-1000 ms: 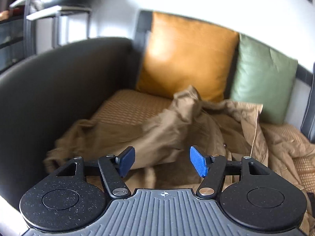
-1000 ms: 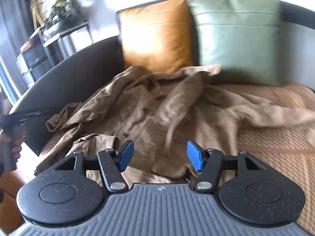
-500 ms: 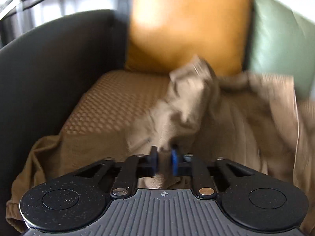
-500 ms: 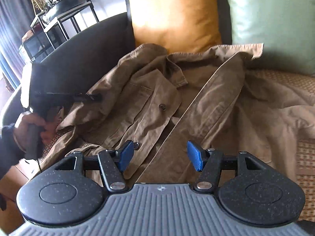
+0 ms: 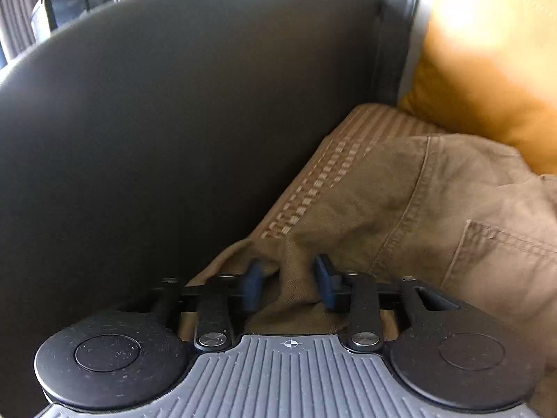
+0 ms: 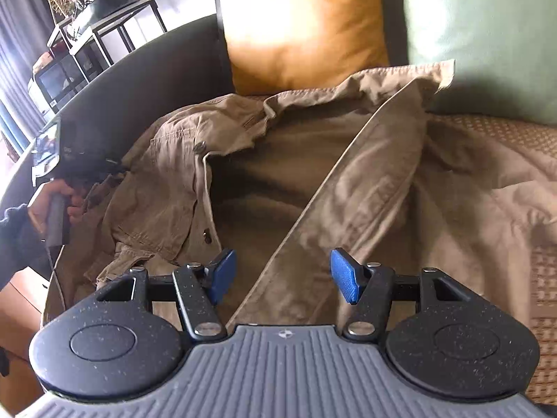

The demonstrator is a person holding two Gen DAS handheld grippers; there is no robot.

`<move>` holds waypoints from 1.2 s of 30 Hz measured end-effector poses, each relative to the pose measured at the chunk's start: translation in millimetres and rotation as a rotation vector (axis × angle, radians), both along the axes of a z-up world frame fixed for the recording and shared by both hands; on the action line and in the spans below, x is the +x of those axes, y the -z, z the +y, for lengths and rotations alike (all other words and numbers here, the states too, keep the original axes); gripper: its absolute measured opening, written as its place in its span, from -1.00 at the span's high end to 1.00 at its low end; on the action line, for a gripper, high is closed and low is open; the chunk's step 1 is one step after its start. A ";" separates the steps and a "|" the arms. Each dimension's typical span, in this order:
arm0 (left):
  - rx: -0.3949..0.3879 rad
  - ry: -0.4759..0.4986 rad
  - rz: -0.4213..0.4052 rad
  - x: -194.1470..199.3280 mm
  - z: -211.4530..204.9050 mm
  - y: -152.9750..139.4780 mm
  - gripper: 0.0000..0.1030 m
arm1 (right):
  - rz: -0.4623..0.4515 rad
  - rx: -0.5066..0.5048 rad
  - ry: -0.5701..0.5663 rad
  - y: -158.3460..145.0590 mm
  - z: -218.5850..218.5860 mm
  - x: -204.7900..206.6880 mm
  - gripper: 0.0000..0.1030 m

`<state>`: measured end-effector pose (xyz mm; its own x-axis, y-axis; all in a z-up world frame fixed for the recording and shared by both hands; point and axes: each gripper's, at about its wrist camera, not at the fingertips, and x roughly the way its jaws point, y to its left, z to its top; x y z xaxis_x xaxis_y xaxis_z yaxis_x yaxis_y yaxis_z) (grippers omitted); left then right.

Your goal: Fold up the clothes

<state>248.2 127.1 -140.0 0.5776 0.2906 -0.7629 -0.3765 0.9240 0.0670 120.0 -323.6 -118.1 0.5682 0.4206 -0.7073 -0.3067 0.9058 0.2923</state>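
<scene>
With my left gripper (image 5: 288, 285) down at the jacket's (image 6: 348, 181) edge by the dark sofa arm (image 5: 174, 122), its jaws have just been opening: a ridge of tan cloth stands between the blue pads (image 5: 252, 284), which look apart from it, so nothing is clamped. My right gripper (image 6: 282, 277) hangs over the front placket, jaws parted wide, empty.

The jacket lies open and rumpled across the woven seat cover (image 6: 504, 136), collar up against the orange cushion (image 6: 303, 24) and green cushion (image 6: 487, 35), one front panel flipped back, sleeves bunched at both sides. My left hand (image 6: 52, 202) shows at the far left in the right wrist view.

Step, as I read it: spreading the garment flat, no fold made yet. Next move probably needs a firm pinch on the left shoulder or sleeve seam, right side on the placket, then pull taut. Risk: pinching two layers.
</scene>
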 end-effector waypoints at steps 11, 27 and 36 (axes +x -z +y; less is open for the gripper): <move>0.018 0.338 -0.182 -30.9 -86.0 -107.5 -0.31 | -0.093 -0.086 0.022 -27.4 -15.0 19.5 -0.27; 0.317 0.719 0.031 36.2 -301.9 17.1 -0.34 | -0.134 -0.035 0.141 -16.3 -56.6 127.8 -0.31; 0.244 0.608 0.075 80.0 -271.3 36.9 0.80 | -0.091 0.036 0.233 10.1 -73.5 173.8 -0.37</move>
